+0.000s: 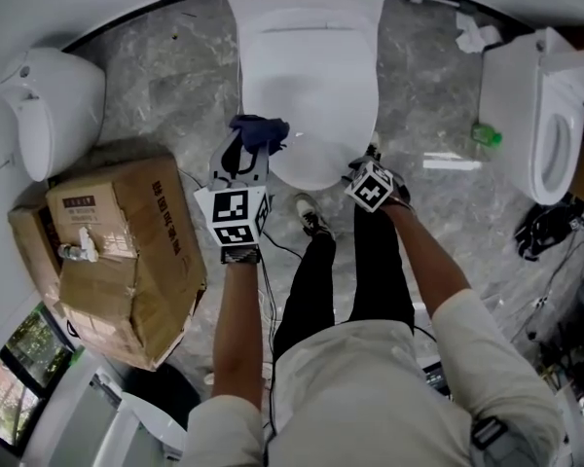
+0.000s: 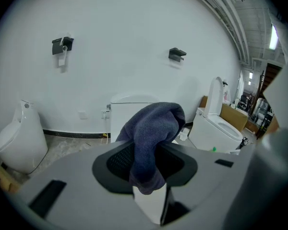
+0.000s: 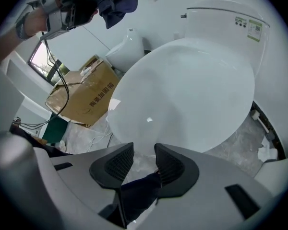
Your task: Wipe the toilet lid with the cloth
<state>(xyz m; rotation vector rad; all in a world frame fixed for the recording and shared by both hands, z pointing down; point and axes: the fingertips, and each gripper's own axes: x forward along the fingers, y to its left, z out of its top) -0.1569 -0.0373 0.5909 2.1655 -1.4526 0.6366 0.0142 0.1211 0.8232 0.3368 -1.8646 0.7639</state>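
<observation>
Left gripper [image 1: 243,149] comes first: its jaws are clamped on the cloth [image 2: 151,133], a dark blue bundle that bulges above them and hangs limp between them. It is held off the front-left edge of the closed toilet lid [image 1: 307,86] and, judging by the right gripper view, raised clear of it rather than touching. The cloth looks soft, light and floppy (knitted or terry, by its texture), so it should bunch rather than hold a shape. The grip on a gathered fold seems sound, provided enough fabric hangs free to press flat. The lid is white, glossy and gently domed — the cloth should slide easily on it. At the lid's front-right edge, the right gripper [image 3: 144,157] has its jaws slightly parted, holding nothing.
</observation>
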